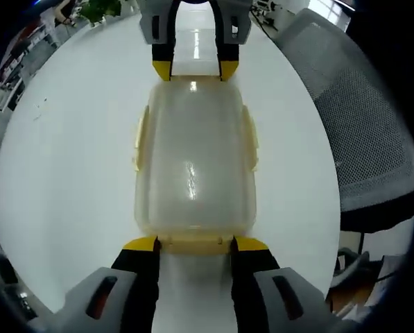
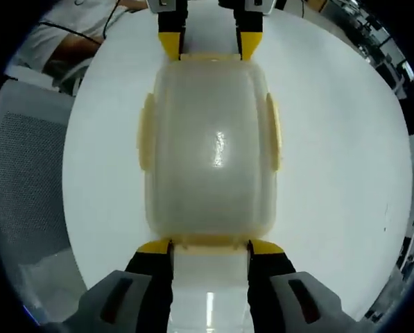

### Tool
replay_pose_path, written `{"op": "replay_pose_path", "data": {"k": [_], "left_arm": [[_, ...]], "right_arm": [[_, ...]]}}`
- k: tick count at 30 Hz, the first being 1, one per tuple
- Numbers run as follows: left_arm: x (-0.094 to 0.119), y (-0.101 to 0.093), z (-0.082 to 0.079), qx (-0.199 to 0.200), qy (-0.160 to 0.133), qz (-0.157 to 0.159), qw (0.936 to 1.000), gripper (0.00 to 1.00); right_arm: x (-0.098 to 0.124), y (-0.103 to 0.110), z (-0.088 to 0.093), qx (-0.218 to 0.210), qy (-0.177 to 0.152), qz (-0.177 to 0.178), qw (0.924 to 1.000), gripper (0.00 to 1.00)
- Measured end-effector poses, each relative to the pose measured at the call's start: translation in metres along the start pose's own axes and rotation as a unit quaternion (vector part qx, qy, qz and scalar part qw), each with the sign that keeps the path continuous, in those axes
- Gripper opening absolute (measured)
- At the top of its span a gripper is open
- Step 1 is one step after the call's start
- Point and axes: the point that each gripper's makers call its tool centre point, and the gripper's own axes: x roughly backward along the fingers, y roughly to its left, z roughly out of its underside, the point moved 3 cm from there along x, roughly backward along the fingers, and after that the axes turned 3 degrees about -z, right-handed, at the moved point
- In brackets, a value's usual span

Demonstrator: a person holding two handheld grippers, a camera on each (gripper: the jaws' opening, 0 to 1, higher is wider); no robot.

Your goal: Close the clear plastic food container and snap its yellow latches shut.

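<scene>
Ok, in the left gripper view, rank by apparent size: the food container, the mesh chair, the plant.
1. Food container and mesh chair: look alike in extent, and the container sits nearer the camera, so unranked.
2. Plant: smallest, far off.

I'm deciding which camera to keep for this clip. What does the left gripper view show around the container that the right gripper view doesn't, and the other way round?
Left gripper view: green plant leaves beyond the table's far edge, and cluttered shelving.

Right gripper view: a person's white sleeve near a dark cable.

Both: the closed clear container with yellow side latches on the white table, a grey mesh chair, and the left gripper and right gripper at opposite ends, jaws apart.
</scene>
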Motion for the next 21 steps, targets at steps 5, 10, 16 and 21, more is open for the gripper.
{"op": "replay_pose_path", "data": {"k": [5, 10, 16, 21], "left_arm": [[0.002, -0.004, 0.002, 0.01, 0.004, -0.004, 0.9999, 0.39], [0.005, -0.013, 0.0, 0.016, -0.001, 0.004, 0.9999, 0.39], [0.018, -0.012, -0.001, 0.017, -0.008, 0.003, 0.9998, 0.38], [0.028, -0.011, -0.008, 0.018, -0.023, -0.002, 0.9996, 0.38]], "right_arm": [[0.0, 0.002, -0.002, -0.01, -0.072, 0.005, 0.9973, 0.4], [0.001, 0.012, 0.001, -0.001, -0.084, -0.001, 0.9965, 0.4], [0.011, 0.013, -0.002, -0.003, -0.098, -0.005, 0.9952, 0.4], [0.024, 0.011, 0.004, -0.002, -0.107, -0.009, 0.9942, 0.4]]}}
